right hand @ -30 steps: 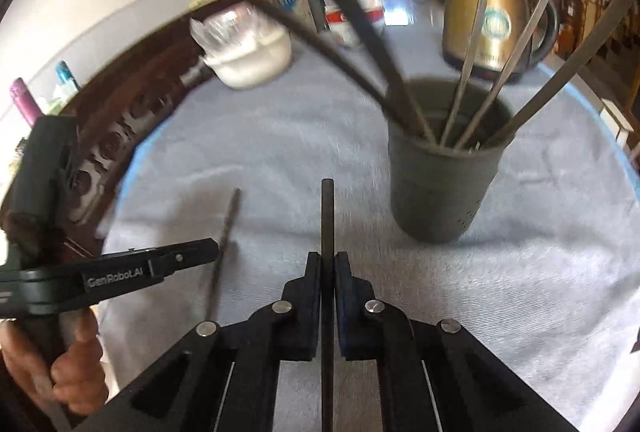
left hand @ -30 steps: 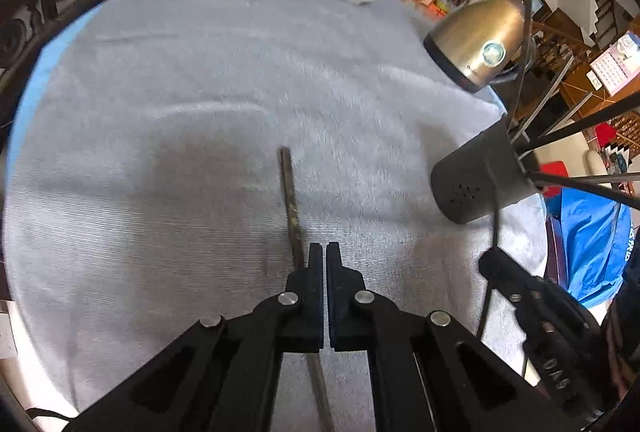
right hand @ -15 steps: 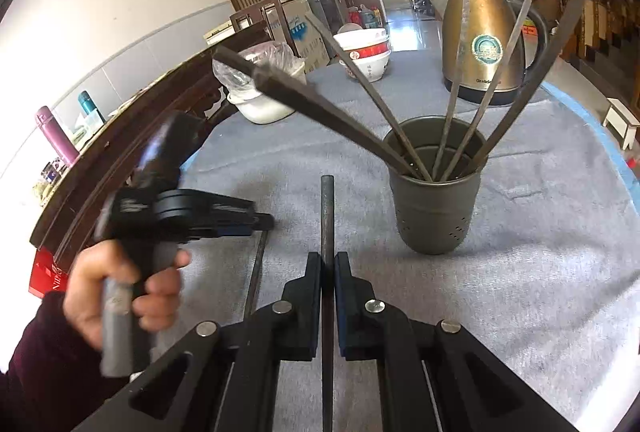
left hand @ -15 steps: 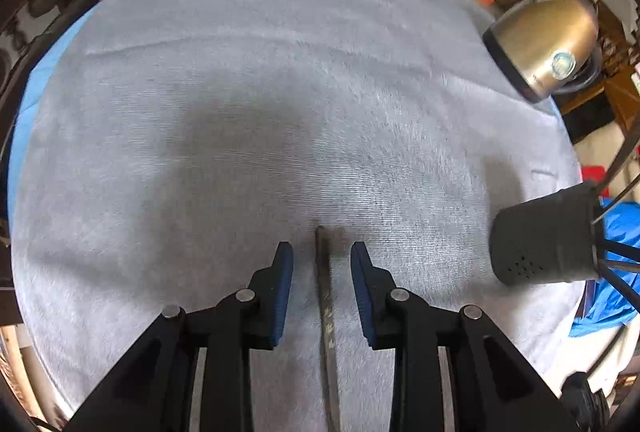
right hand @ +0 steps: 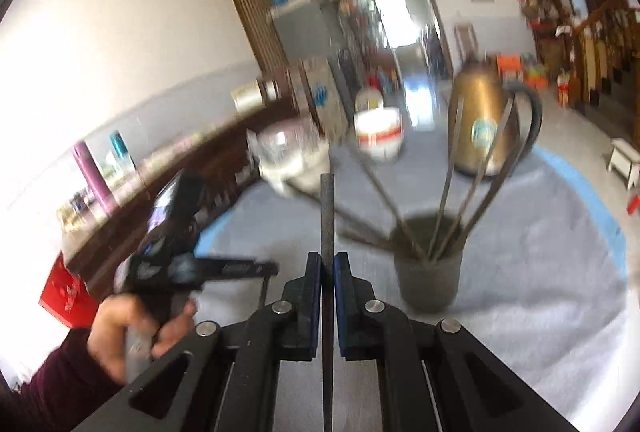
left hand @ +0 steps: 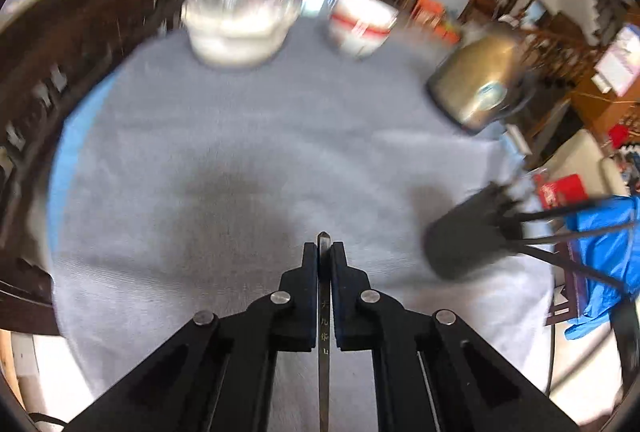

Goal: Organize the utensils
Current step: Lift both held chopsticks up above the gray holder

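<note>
Above gray cloth, both grippers tight around chopsticks.

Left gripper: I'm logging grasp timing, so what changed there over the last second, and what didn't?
The left gripper opened around the chopstick lying on the grey cloth, then shut on it; only its tip now pokes past the fingertips. The right gripper stayed clamped on its own chopstick, and the utensil holder kept its contents.
</note>
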Demonstrator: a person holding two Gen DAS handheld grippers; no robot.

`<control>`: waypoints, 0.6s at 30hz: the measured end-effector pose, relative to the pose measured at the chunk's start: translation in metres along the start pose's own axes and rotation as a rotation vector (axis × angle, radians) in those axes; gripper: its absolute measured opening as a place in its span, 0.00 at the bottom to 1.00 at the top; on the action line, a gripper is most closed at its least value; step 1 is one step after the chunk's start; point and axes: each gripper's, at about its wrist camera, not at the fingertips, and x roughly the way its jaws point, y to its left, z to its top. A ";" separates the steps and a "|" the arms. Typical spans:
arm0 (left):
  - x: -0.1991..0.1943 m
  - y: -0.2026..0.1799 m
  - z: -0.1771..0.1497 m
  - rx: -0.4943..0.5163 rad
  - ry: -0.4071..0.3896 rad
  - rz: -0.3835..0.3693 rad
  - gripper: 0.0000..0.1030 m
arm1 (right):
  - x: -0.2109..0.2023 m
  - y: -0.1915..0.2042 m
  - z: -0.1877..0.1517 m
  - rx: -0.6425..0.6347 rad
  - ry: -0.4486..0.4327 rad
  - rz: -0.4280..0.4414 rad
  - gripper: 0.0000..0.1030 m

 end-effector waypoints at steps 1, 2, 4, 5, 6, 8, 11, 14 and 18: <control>-0.015 -0.003 -0.001 0.013 -0.028 -0.012 0.05 | -0.008 0.001 0.006 0.000 -0.050 -0.004 0.07; -0.034 -0.010 -0.002 0.032 -0.064 -0.024 0.05 | -0.015 0.001 0.010 0.002 -0.088 -0.007 0.07; -0.057 -0.027 0.000 0.063 -0.119 -0.046 0.05 | -0.028 -0.002 0.020 0.011 -0.166 -0.015 0.07; -0.071 -0.032 -0.001 0.076 -0.146 -0.060 0.05 | -0.032 -0.003 0.025 0.017 -0.190 -0.019 0.07; -0.087 -0.038 -0.001 0.090 -0.173 -0.076 0.05 | -0.036 -0.005 0.029 0.025 -0.212 -0.022 0.07; -0.110 -0.050 -0.003 0.112 -0.214 -0.105 0.05 | -0.043 -0.010 0.039 0.044 -0.263 -0.030 0.07; -0.135 -0.072 0.004 0.137 -0.281 -0.155 0.05 | -0.053 -0.017 0.054 0.061 -0.360 -0.056 0.07; -0.165 -0.095 0.015 0.156 -0.379 -0.183 0.05 | -0.056 -0.024 0.070 0.064 -0.460 -0.100 0.07; -0.199 -0.126 0.033 0.169 -0.529 -0.183 0.05 | -0.053 -0.025 0.085 0.037 -0.559 -0.186 0.07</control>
